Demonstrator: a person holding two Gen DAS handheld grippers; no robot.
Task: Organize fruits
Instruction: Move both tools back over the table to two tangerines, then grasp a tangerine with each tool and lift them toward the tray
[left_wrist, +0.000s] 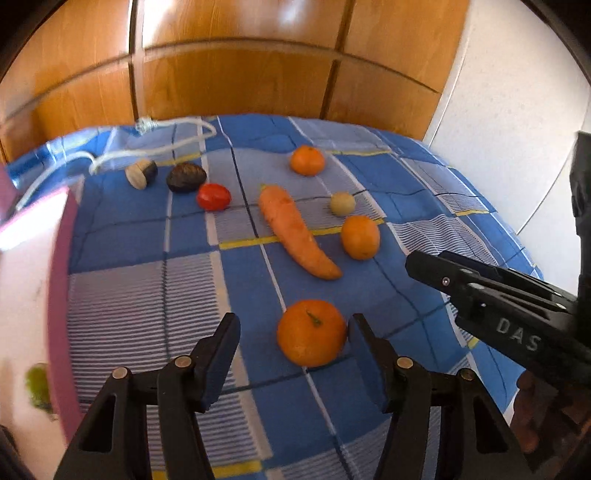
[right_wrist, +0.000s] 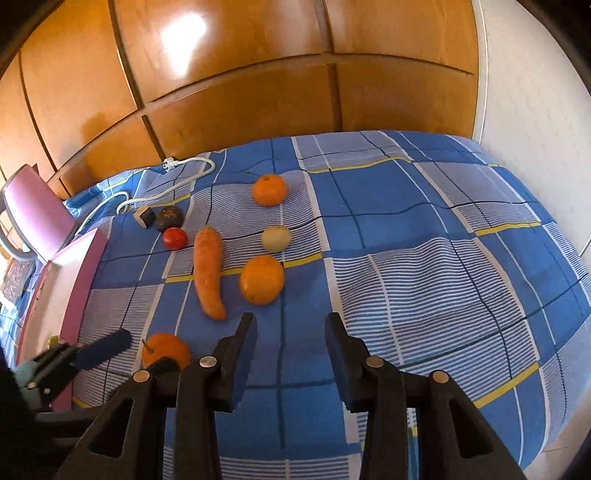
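The left gripper (left_wrist: 291, 332) has its fingers apart around the nearest tangerine (left_wrist: 311, 332) on the checked blue bedspread (left_wrist: 147, 314), the right finger seemingly touching it. The right gripper (right_wrist: 291, 332) hangs with fingers apart and nothing between them, beside the carrot (right_wrist: 208, 271). A green thing (left_wrist: 38, 386) at the left edge is too blurred to name.

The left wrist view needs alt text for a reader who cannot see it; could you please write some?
The left gripper hangs open around an orange on a blue checked cloth, its pads not gripping it. Beyond lie a carrot, two more oranges and a tomato; the right gripper enters at right.
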